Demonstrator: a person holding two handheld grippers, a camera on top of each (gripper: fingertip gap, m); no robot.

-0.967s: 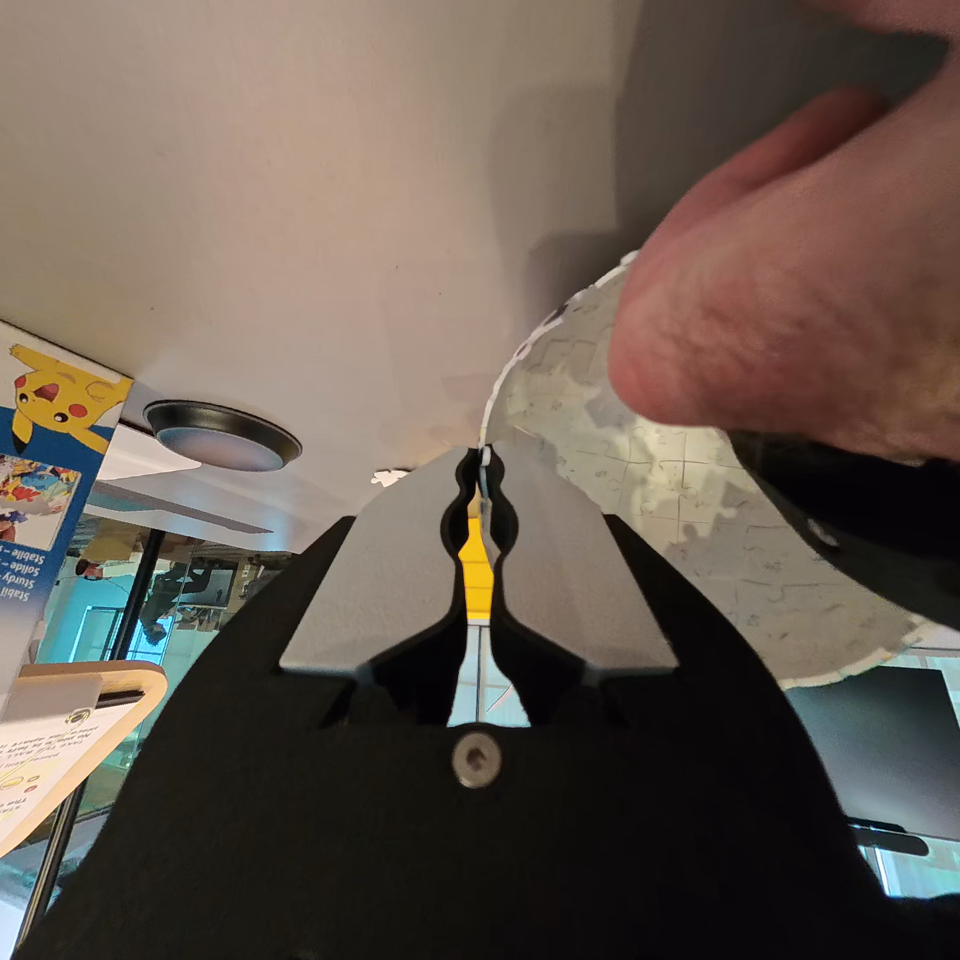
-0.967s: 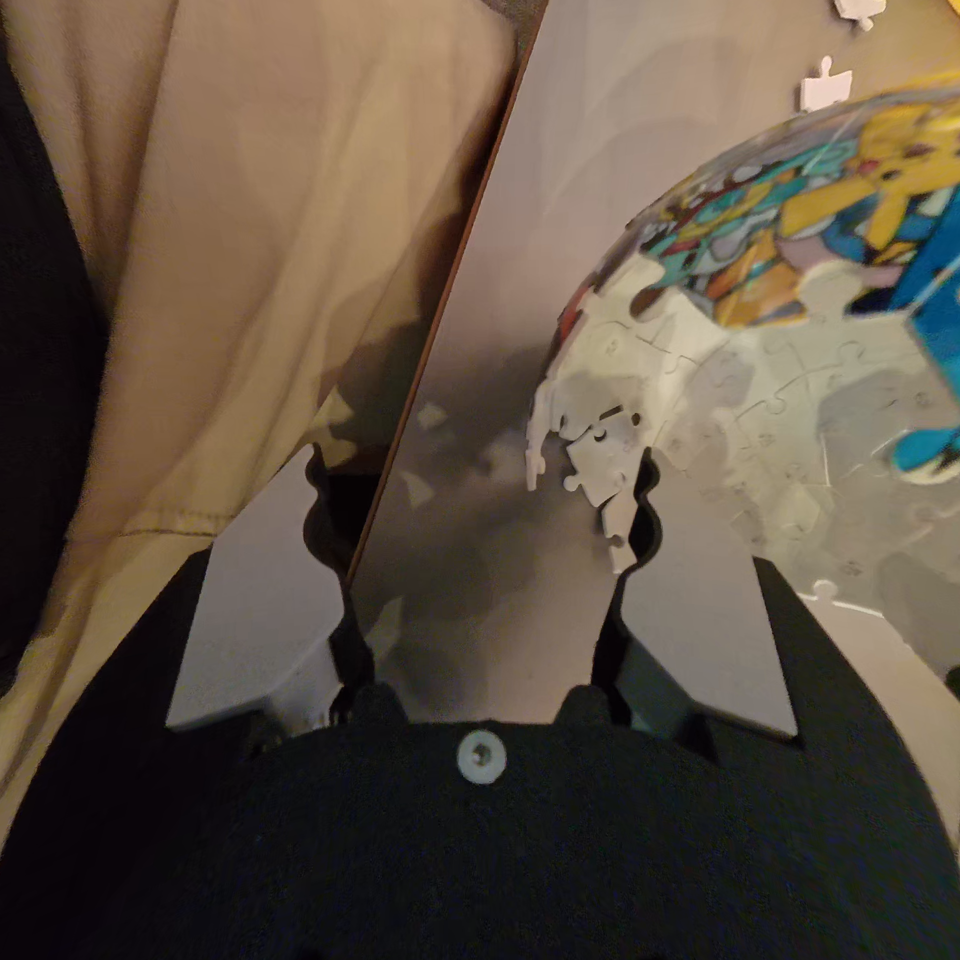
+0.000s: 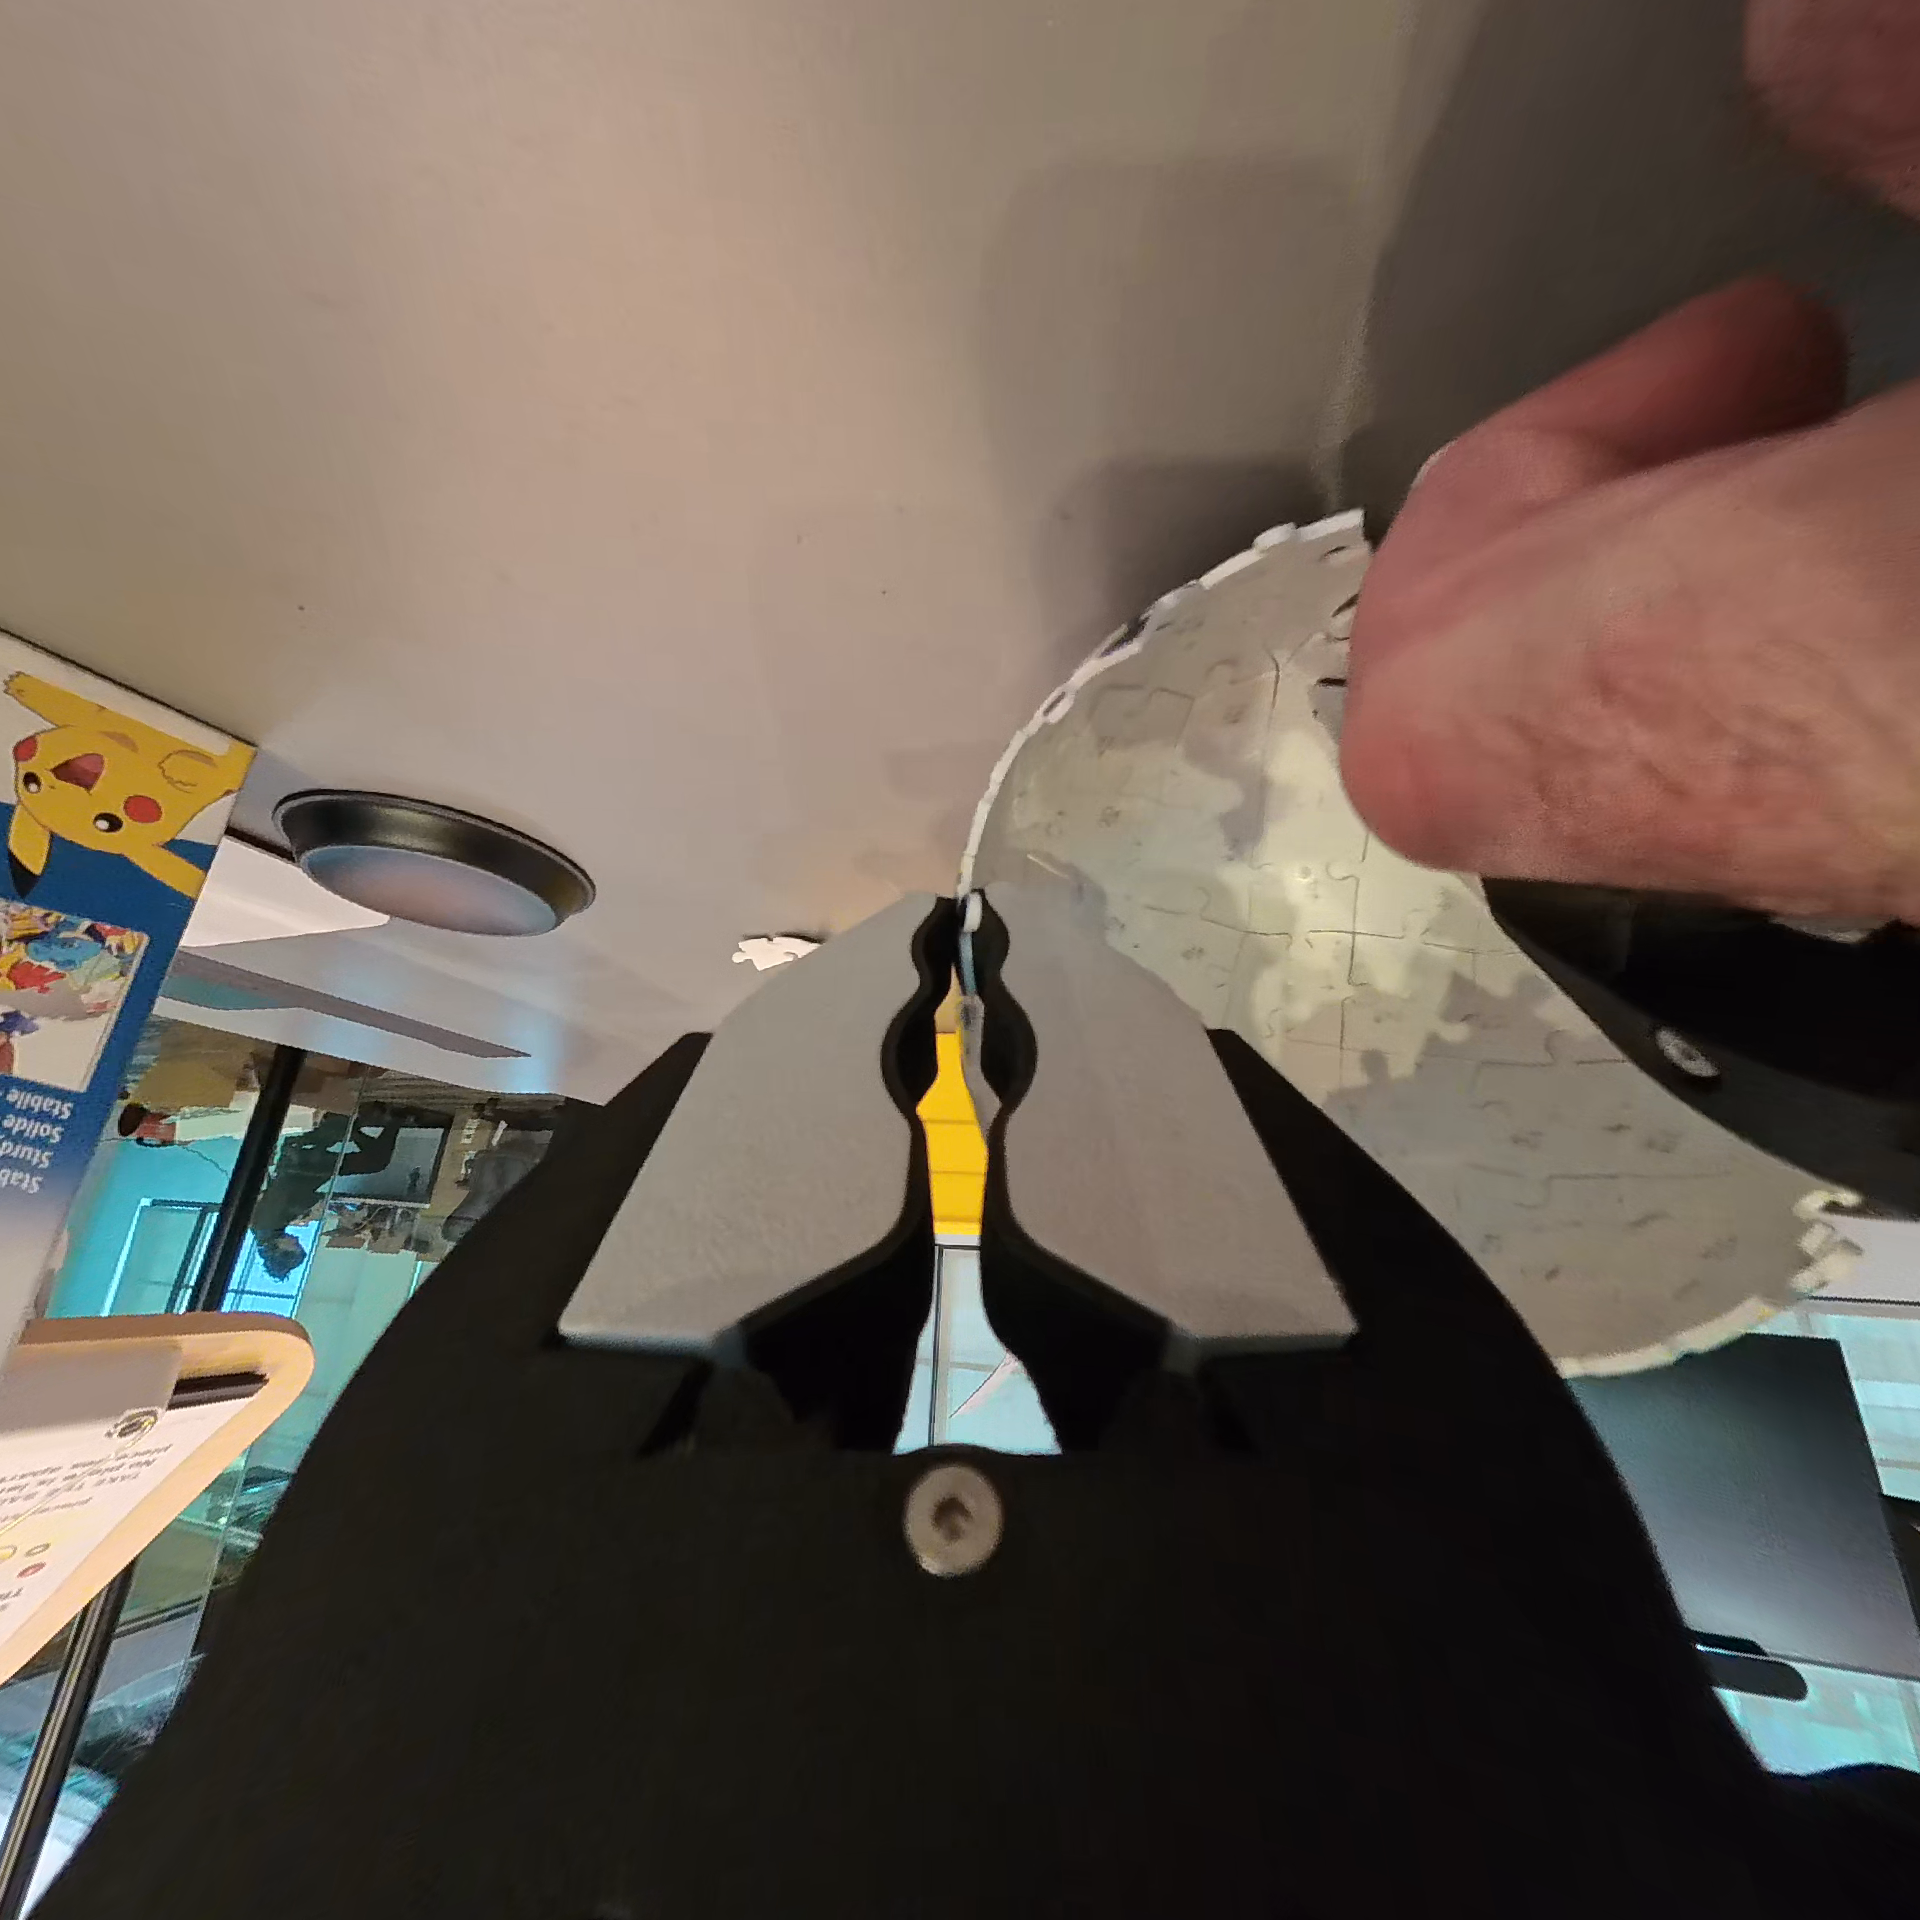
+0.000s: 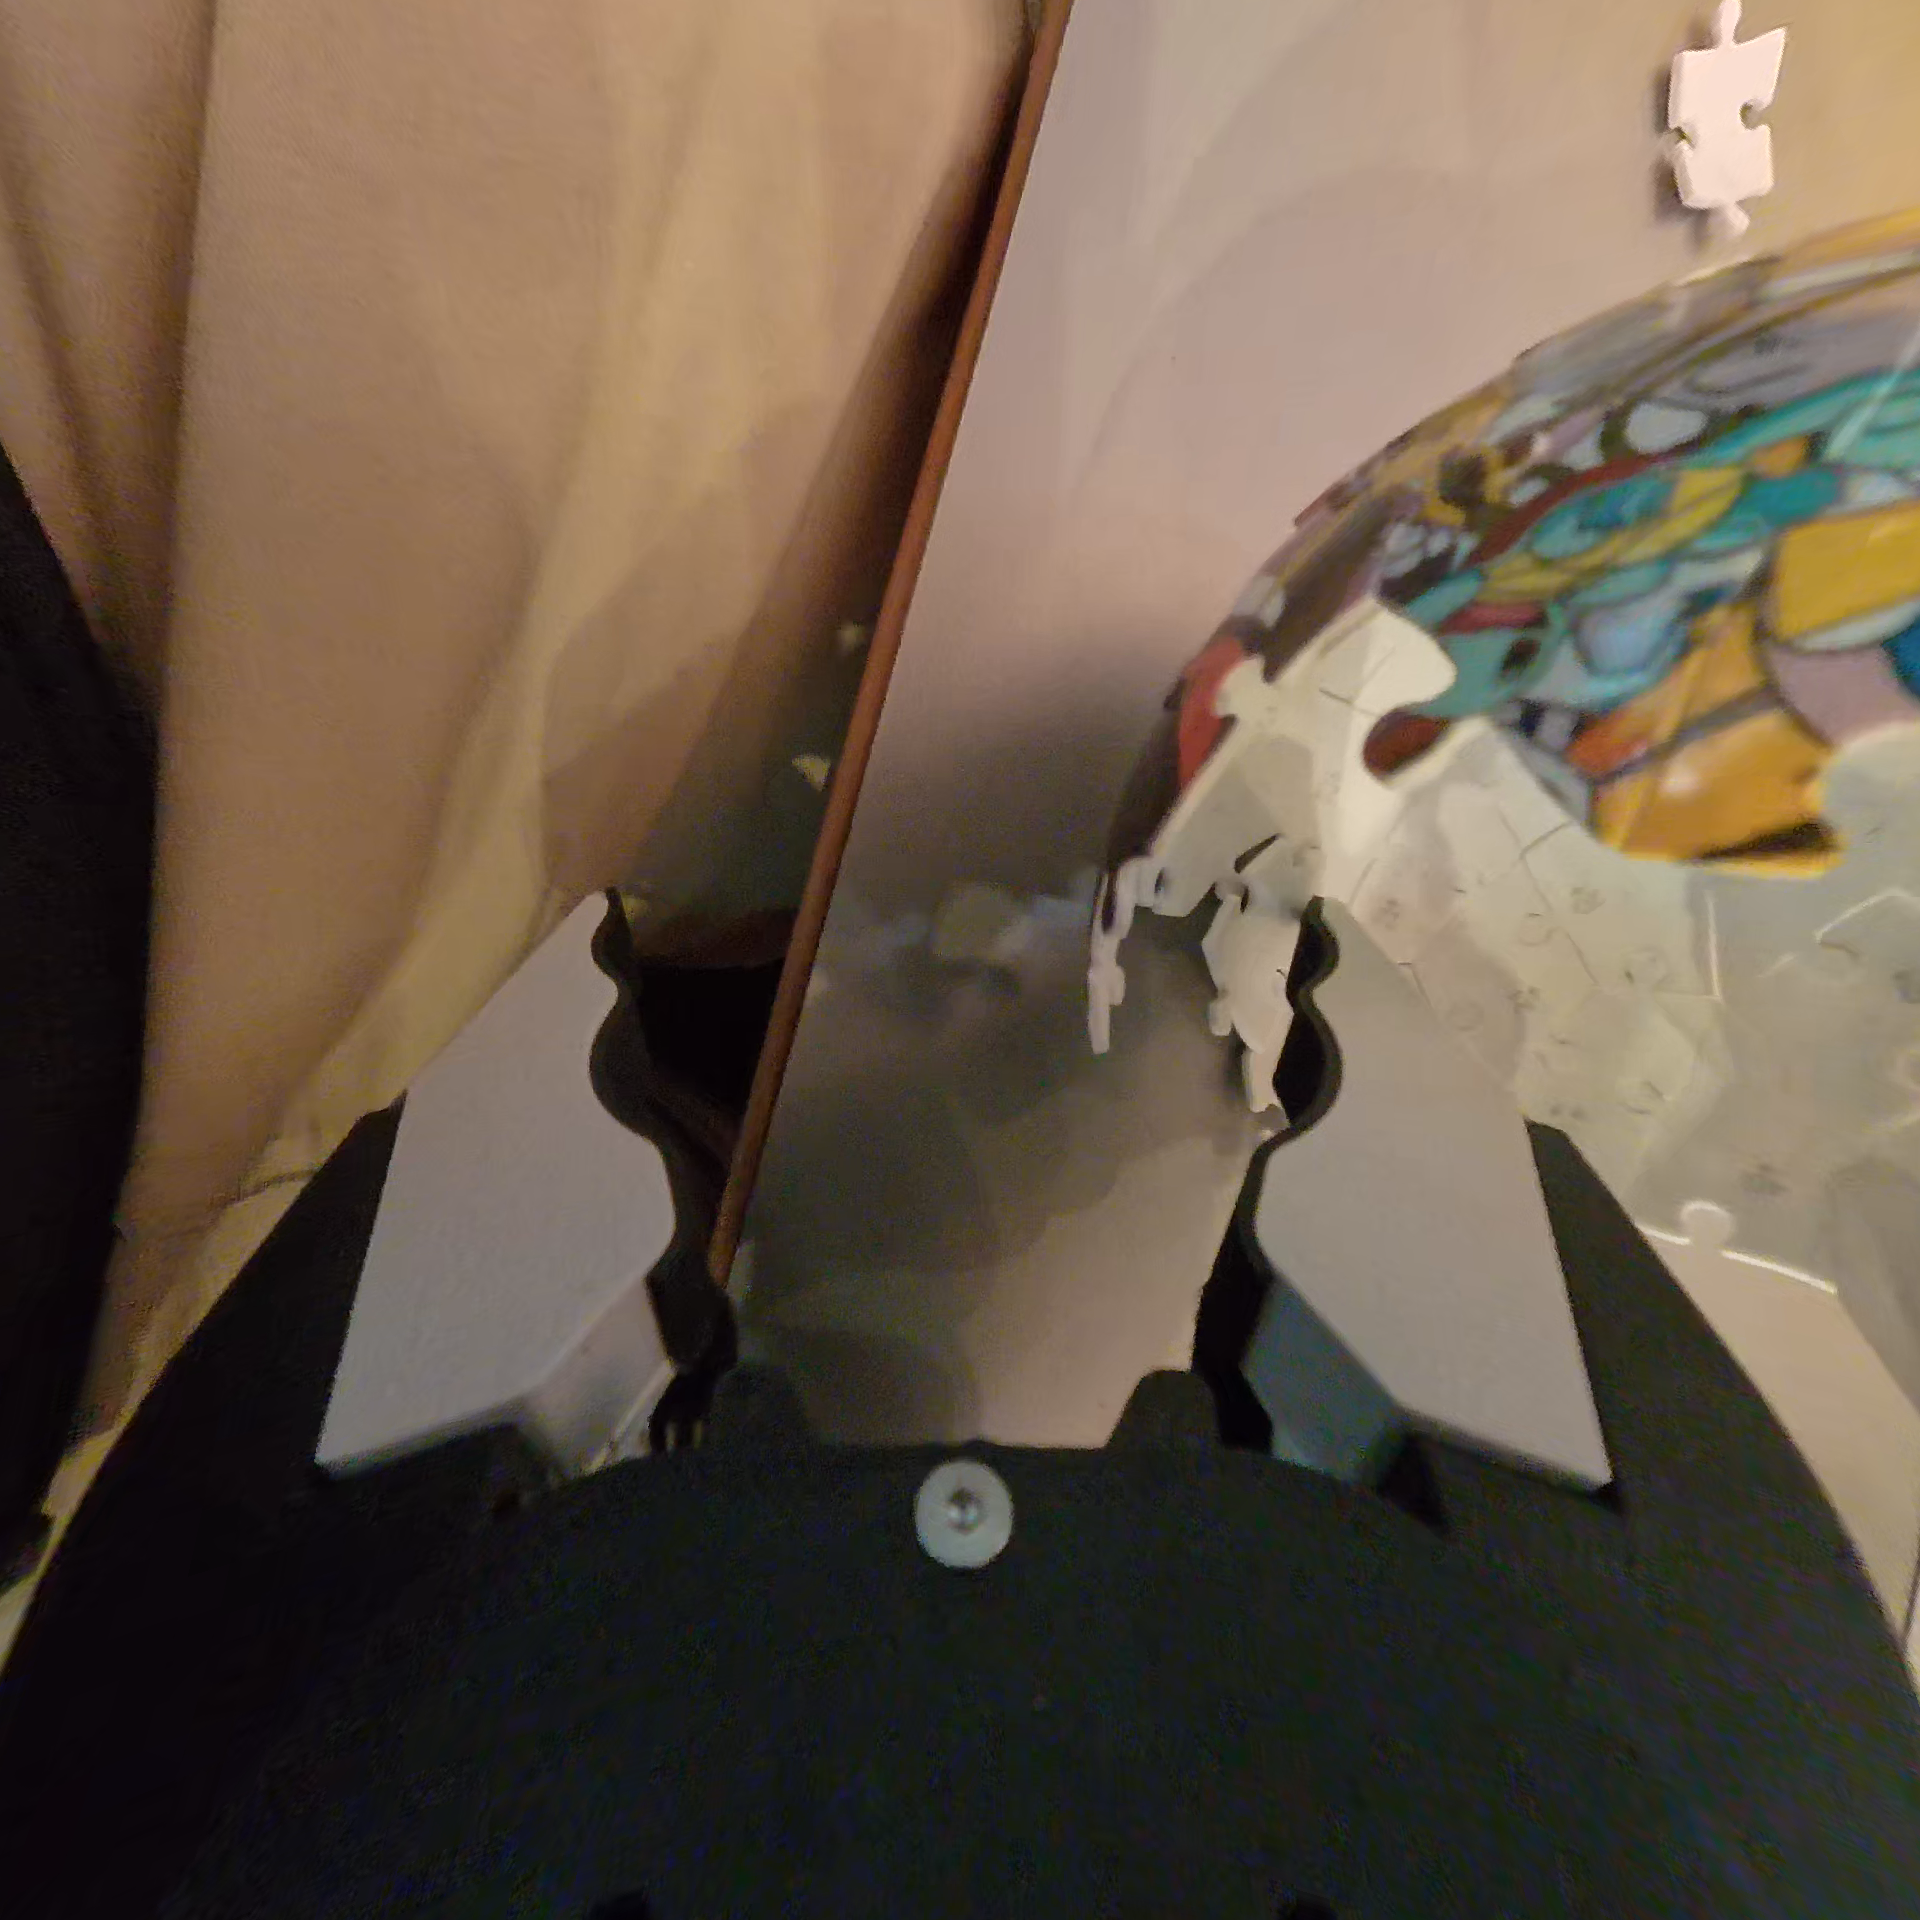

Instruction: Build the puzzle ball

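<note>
Here the left gripper [image 3: 961, 925] is clamped on the rim of the half-built ball [image 3: 1299, 1018], which a hand [image 3: 1621, 707] steadies above the table [image 3: 727, 364]. The right gripper [image 4: 961, 925] gapes wide, one finger [image 4: 1382, 1143] touching a loose-hanging piece [image 4: 1252, 987] at the ball's edge.

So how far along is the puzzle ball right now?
Partly done: a large curved shell of the puzzle ball is joined, though its edge is ragged and open. In hand: the left gripper is shut on the shell's rim; the right gripper is open beside the gap. Left: at least one loose piece lies on the table.
</note>
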